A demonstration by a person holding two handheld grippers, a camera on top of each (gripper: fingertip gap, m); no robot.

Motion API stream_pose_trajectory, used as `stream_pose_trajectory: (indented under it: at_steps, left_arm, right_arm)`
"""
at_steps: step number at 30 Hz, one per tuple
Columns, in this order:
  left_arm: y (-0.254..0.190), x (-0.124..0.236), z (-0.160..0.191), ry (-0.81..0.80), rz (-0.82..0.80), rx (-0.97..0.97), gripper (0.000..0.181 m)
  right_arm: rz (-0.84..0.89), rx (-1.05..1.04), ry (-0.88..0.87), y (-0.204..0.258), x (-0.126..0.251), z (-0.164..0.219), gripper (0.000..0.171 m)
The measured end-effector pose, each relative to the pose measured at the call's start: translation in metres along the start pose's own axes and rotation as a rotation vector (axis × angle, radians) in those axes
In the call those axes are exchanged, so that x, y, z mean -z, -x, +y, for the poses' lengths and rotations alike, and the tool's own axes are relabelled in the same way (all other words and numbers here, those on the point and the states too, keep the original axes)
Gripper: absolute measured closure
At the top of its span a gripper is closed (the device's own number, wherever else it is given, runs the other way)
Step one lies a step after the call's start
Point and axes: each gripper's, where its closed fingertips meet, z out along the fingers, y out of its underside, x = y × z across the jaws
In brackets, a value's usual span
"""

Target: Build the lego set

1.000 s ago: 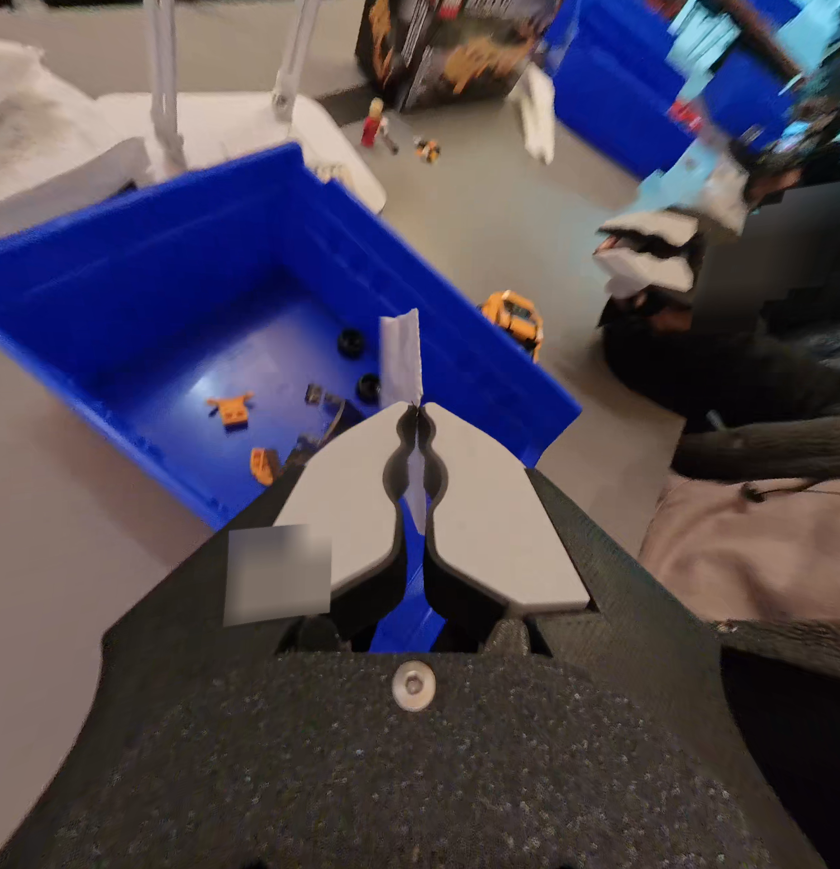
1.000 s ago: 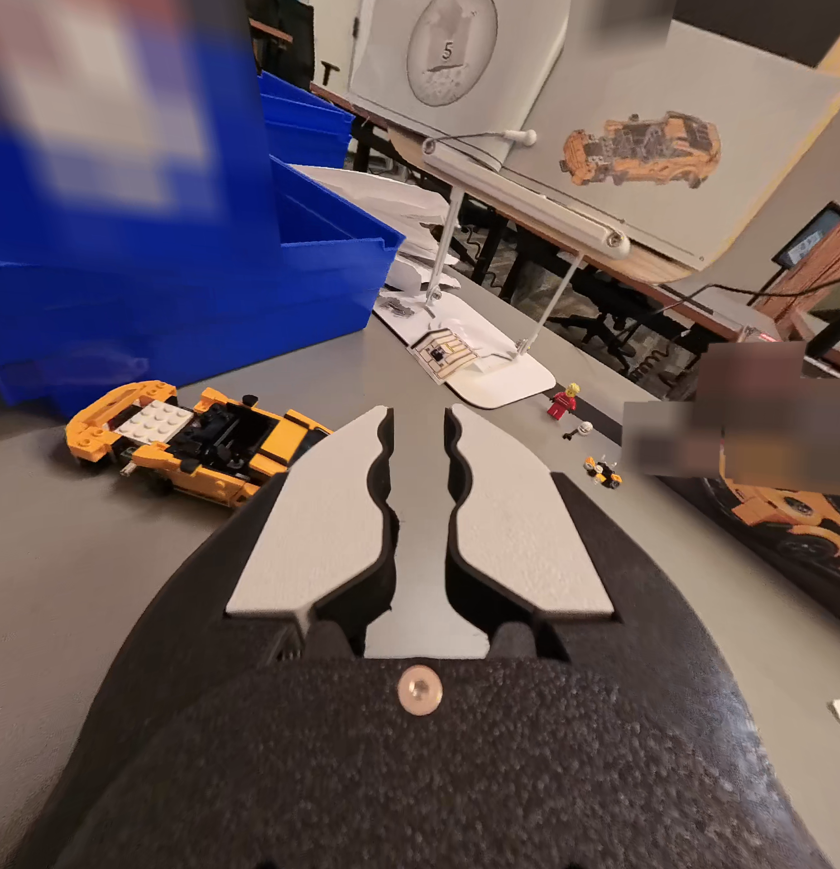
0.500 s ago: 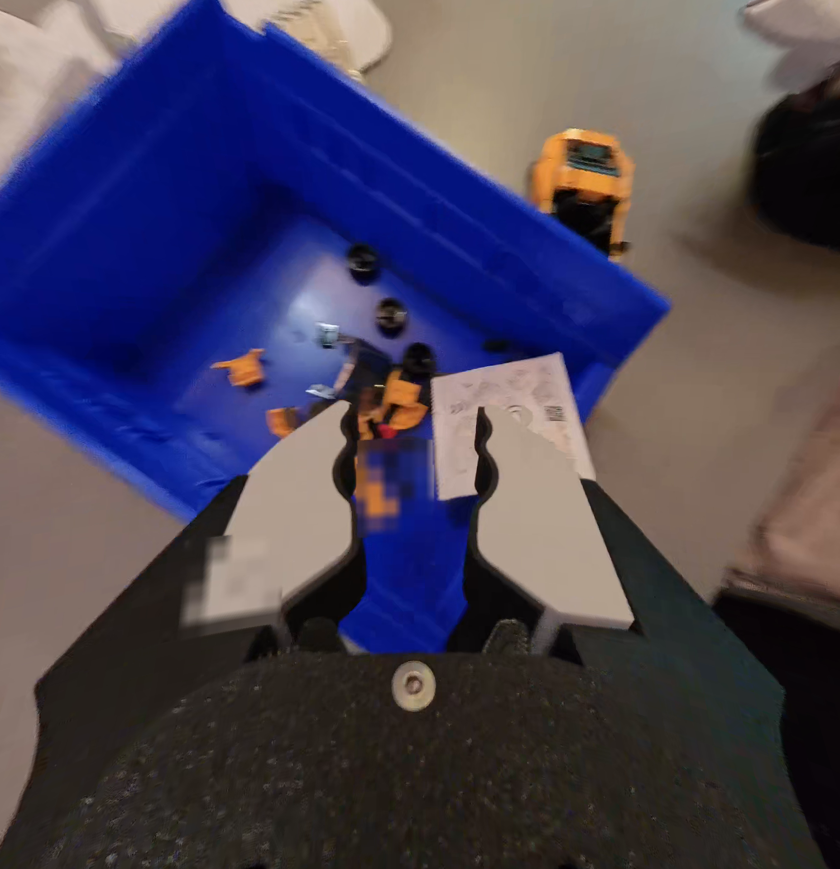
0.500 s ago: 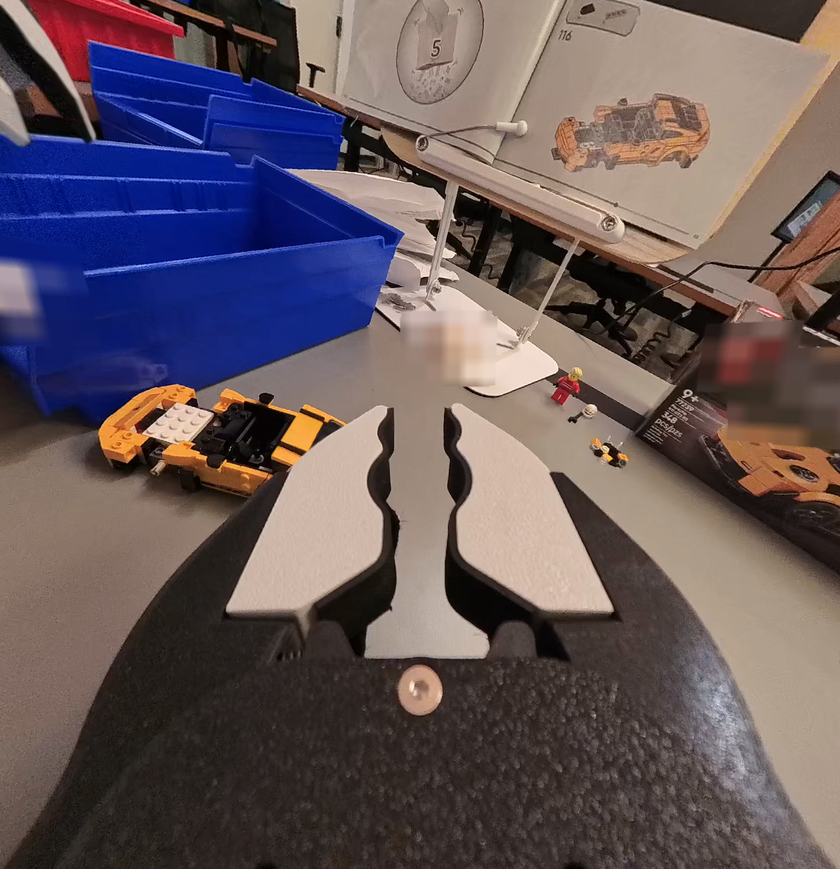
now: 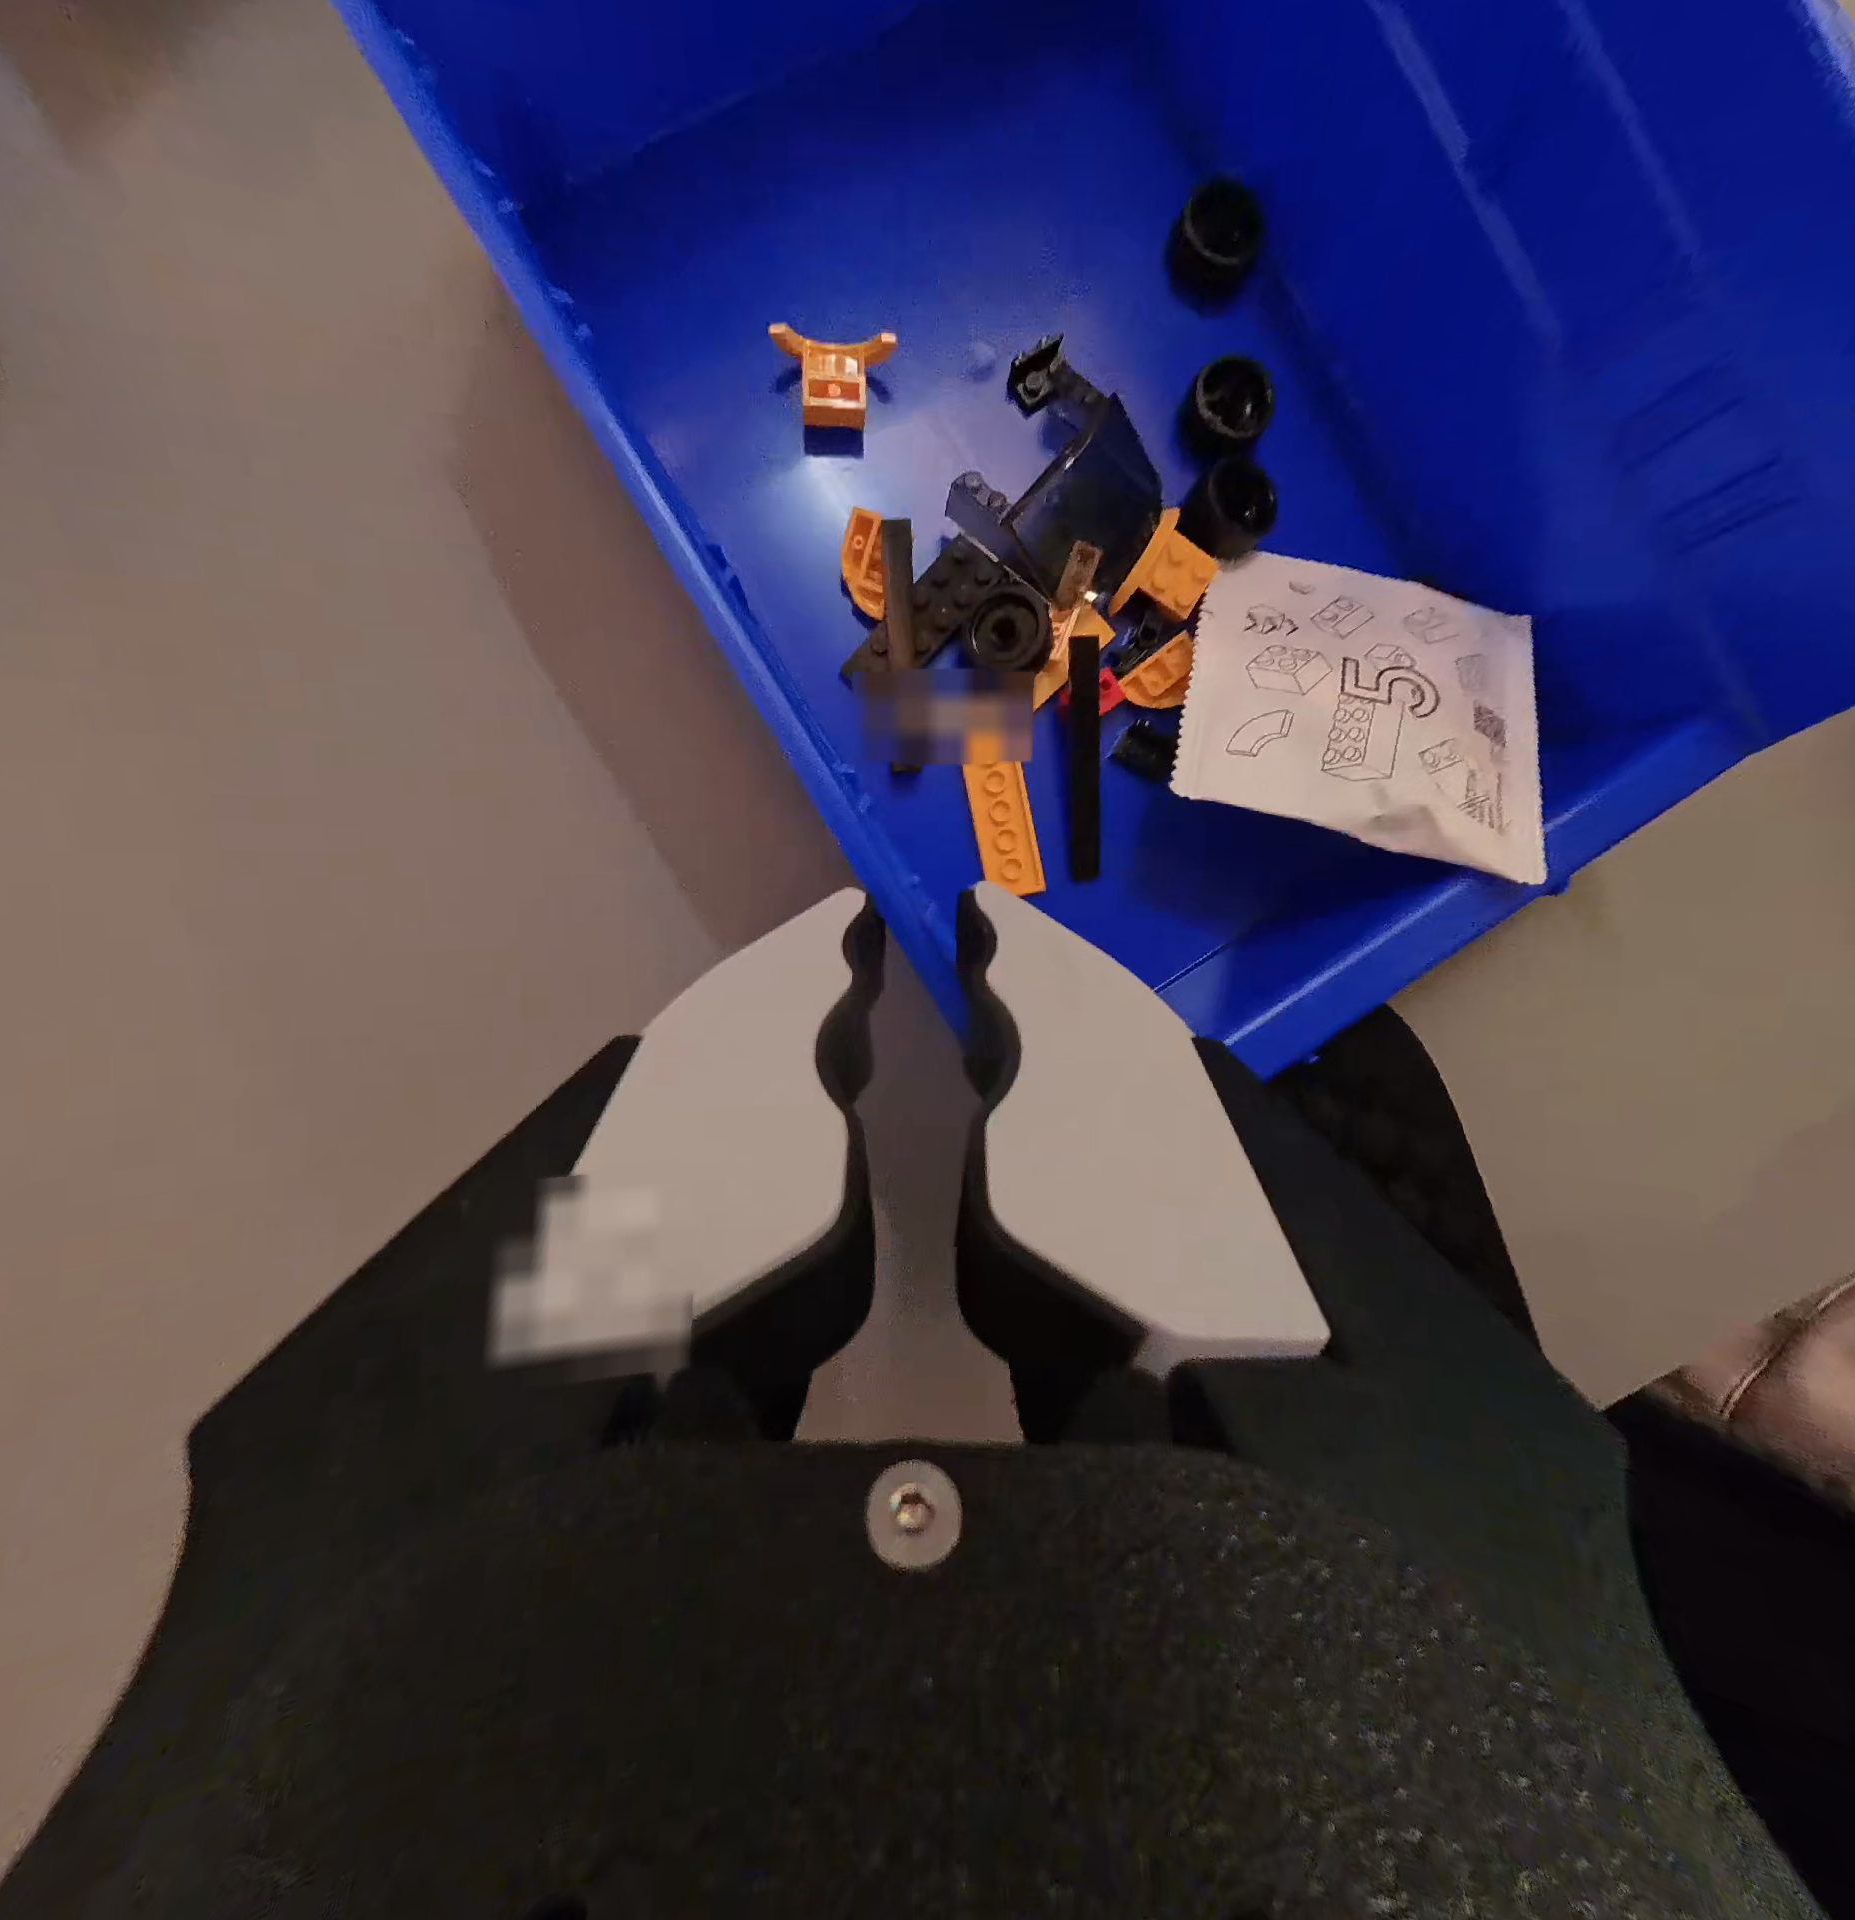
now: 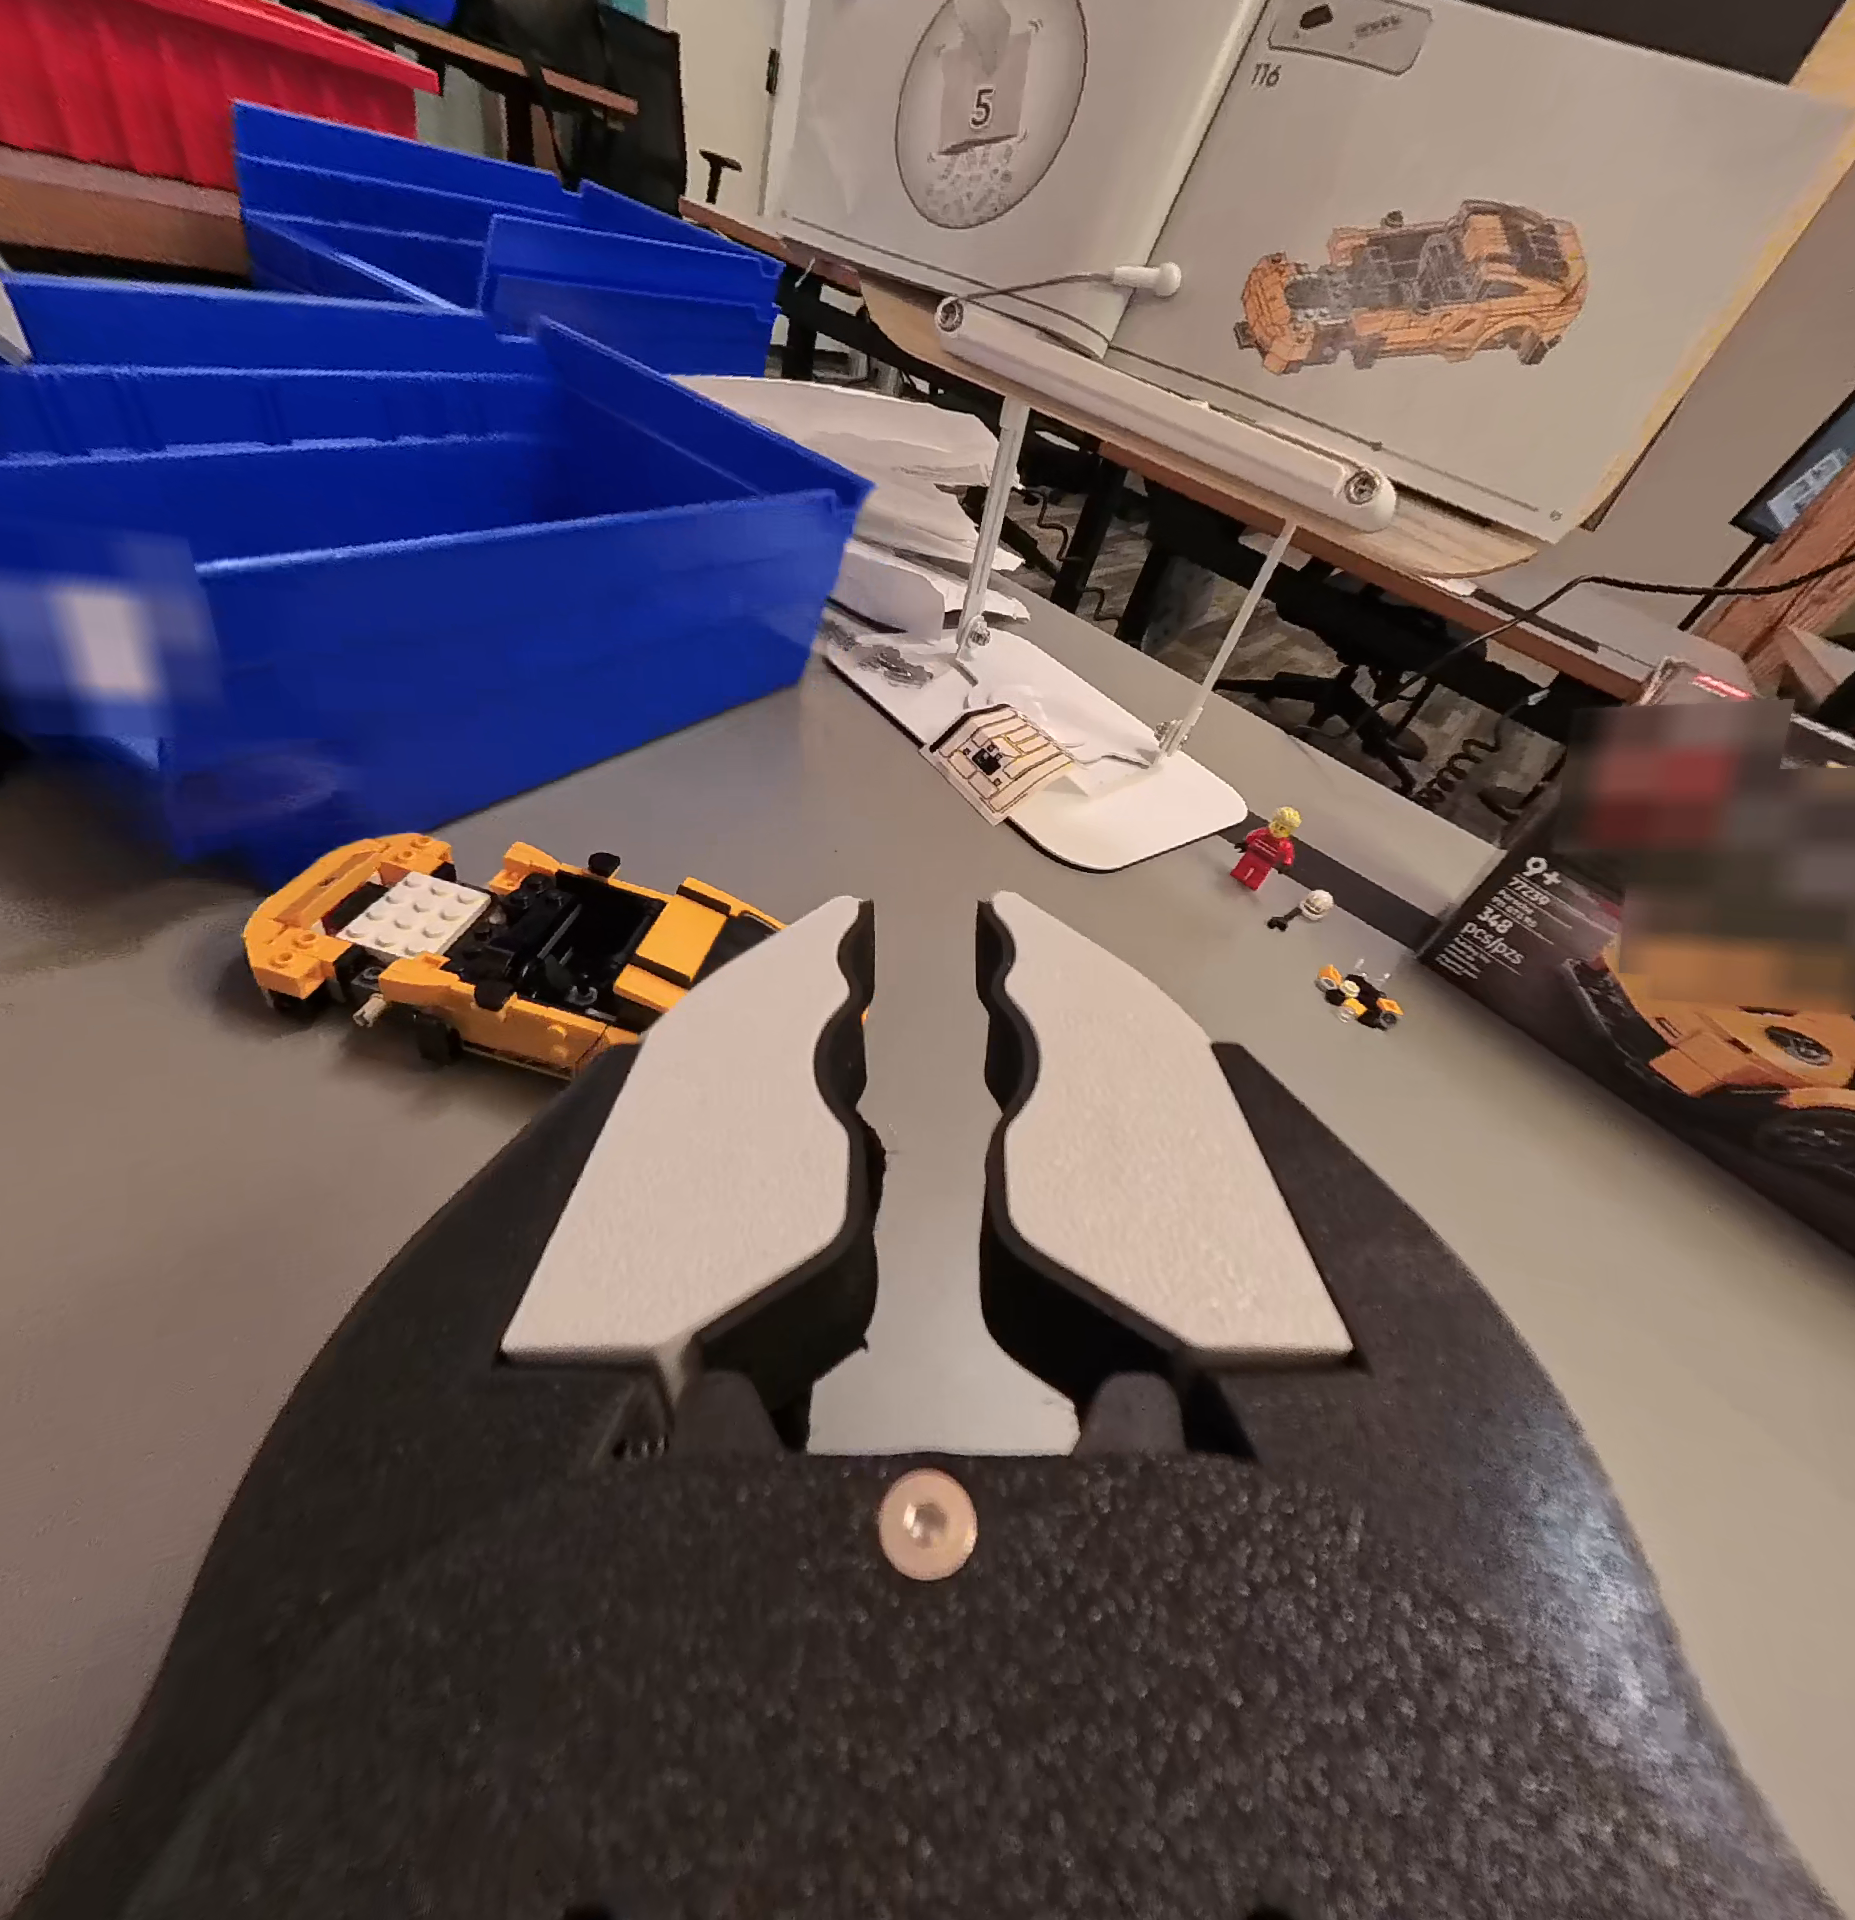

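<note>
- Left gripper — we see it angled steeply down over the near corner of the blue bin; its fingers stand a narrow gap apart and hold nothing, the tips just above the bin's near wall.
- Bin contents: we count a loose heap of orange and black pieces, three black wheels in a row beside it, an orange bracket piece lying apart, and a white paper bag flat against the heap's right side.
- Right gripper — we find it held low and nearly level over the grey table, pointing toward the stand; fingers slightly parted, empty.
- Car: the half-built orange and black model sits on the table just left of the right gripper's left finger, close beside the bin's wall.
- Stand: a white base with thin legs carrying the open manual, well beyond the fingertips.
- Minifigure, red, upright near the base; a small helmet piece and a small orange-black sub-build lie just past it.
- Box: we note it at the right edge of the table.
- More blue bins stand behind the first.
</note>
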Motion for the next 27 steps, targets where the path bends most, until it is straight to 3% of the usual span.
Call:
stream_pose_trajectory:
  at_steps: [11,17,23,25,27]
  left_arm:
    - [0.065,0.063,0.078,-0.295,-0.108,0.456,0.167]
    - [0.095,0.09,0.1,-0.606,-0.165,0.67,0.167]
    - [0.113,0.117,0.093,-0.714,-0.357,0.595,0.168]
    - [0.105,0.136,0.076,-0.696,-0.438,0.427,0.165]
    - [0.079,0.13,0.052,-0.54,-0.433,0.168,0.157]
  right_arm:
    - [-0.02,-0.006,0.014,0.003,0.0,0.002,0.153]
    - [-0.022,-0.016,0.024,0.004,-0.001,0.005,0.154]
    - [-0.022,0.001,0.025,0.006,0.0,0.005,0.154]
    - [-0.02,-0.009,0.018,0.004,0.0,0.004,0.154]
    - [-0.031,-0.022,0.02,0.005,-0.001,0.005,0.154]
